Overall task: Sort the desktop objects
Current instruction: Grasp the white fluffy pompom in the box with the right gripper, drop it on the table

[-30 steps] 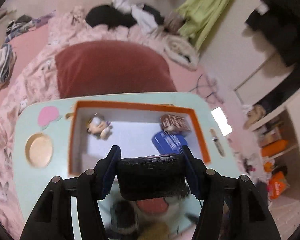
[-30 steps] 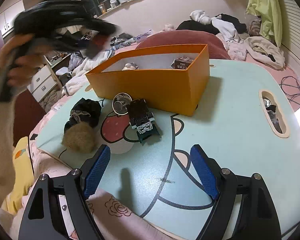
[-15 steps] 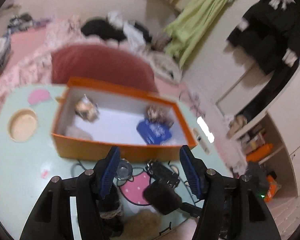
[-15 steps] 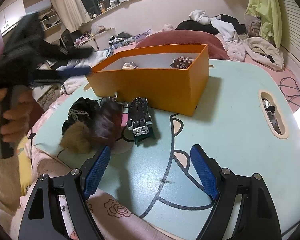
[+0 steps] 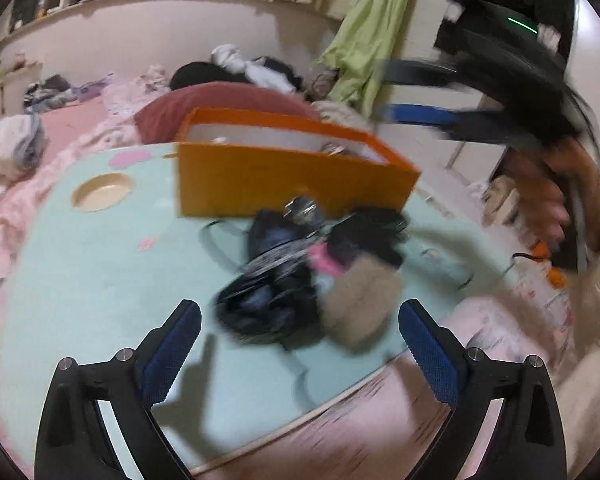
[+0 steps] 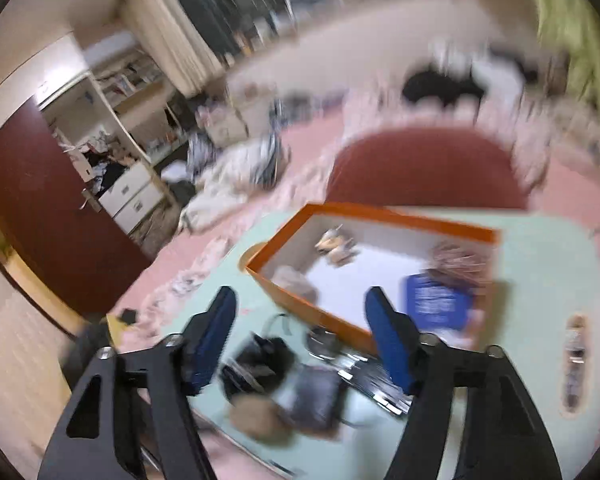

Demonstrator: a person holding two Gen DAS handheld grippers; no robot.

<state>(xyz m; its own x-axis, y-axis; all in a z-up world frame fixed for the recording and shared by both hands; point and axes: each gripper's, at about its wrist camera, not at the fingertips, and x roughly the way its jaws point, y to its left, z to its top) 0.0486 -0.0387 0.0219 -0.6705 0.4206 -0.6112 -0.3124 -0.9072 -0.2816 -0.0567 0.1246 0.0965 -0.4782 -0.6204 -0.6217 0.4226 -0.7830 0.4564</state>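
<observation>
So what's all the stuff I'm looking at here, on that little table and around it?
table: one, pale green, on the pink bedding.
box: one, orange, open top, at the table's far side.
blue packet: one, inside the box.
brown packet: one, inside the box, behind the blue one; blurred.
small figure: one, pale, at the box's far end.
dark items: a blurred heap on the table in front of the box; count unclear.
fuzzy ball: one, tan, beside the heap.
cushion: one, dark red, behind the table.
left gripper: black, blue fingers, open, empty.
right gripper: same, open, empty.
</observation>
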